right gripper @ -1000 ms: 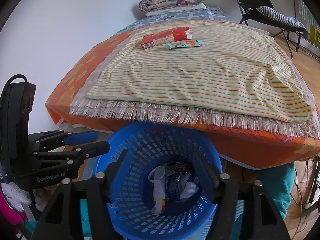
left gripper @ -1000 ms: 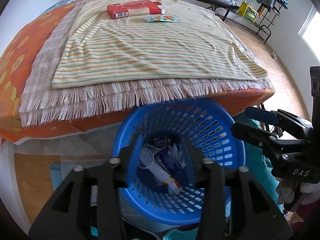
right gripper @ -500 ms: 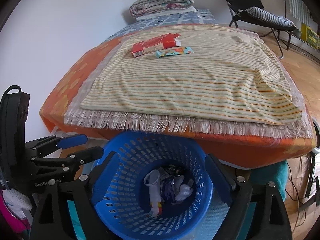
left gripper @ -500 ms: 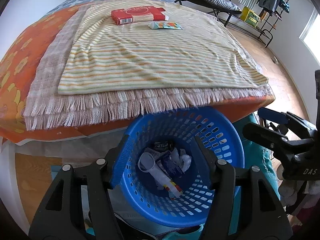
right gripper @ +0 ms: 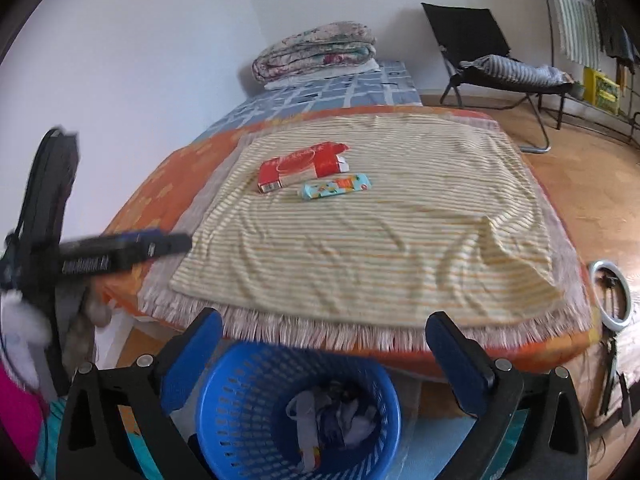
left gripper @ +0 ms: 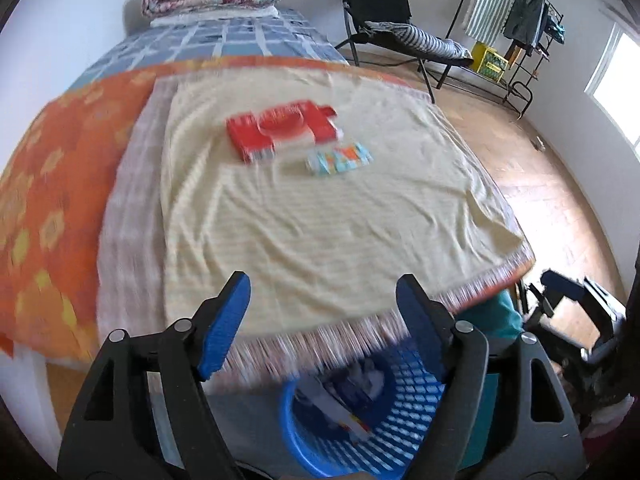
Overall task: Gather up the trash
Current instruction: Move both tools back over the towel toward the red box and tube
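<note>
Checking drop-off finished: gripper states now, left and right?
Left gripper: open, nothing held, jaws just been opening.
Right gripper: open, nothing held, jaws just been opening.

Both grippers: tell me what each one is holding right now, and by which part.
Nothing is held. The left gripper and right gripper have both just been opening, with nothing between their fingers, above the blue basket.

Bed (right gripper: 168, 184) — striped blanket (right gripper: 400, 240) bears red box (right gripper: 300, 166), teal packet (right gripper: 335, 186).
</note>
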`<state>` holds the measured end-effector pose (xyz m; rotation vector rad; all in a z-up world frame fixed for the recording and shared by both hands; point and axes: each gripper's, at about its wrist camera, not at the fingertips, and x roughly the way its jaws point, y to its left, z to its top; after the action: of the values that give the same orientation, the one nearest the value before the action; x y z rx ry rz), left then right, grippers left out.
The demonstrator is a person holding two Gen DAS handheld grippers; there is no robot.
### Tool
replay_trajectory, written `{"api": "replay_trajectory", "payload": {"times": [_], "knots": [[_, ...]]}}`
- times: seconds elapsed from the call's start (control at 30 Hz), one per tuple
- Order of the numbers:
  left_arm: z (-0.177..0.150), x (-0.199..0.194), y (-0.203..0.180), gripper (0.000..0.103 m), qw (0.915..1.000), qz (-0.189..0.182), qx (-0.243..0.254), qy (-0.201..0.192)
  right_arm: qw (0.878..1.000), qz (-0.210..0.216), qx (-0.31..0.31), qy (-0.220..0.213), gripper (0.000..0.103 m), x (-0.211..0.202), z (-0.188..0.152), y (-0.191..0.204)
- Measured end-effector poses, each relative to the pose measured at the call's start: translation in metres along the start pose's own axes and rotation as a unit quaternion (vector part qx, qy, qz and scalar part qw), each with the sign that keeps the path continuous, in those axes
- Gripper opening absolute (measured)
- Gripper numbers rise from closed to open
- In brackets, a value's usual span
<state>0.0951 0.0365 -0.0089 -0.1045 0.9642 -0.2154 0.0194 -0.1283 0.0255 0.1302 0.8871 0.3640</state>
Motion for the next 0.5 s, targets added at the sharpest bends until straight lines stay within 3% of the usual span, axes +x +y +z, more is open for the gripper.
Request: {"api": "replay_trajectory", "payload": {"times": [0.23,0.5], "knots": [[0.084,0.051,0.021,0.079,0.9999,-0.006,0.009,0.012,1.000,0.005,0.022,0.016,0.103,0.042,0.025,-0.028],[0.168,0.140,0.038,0.079,0.9990,-0.001,0.021,0.039,0.998,0.018,0.052,0.029,0.102,0.077,0.038,-0.061]]}}
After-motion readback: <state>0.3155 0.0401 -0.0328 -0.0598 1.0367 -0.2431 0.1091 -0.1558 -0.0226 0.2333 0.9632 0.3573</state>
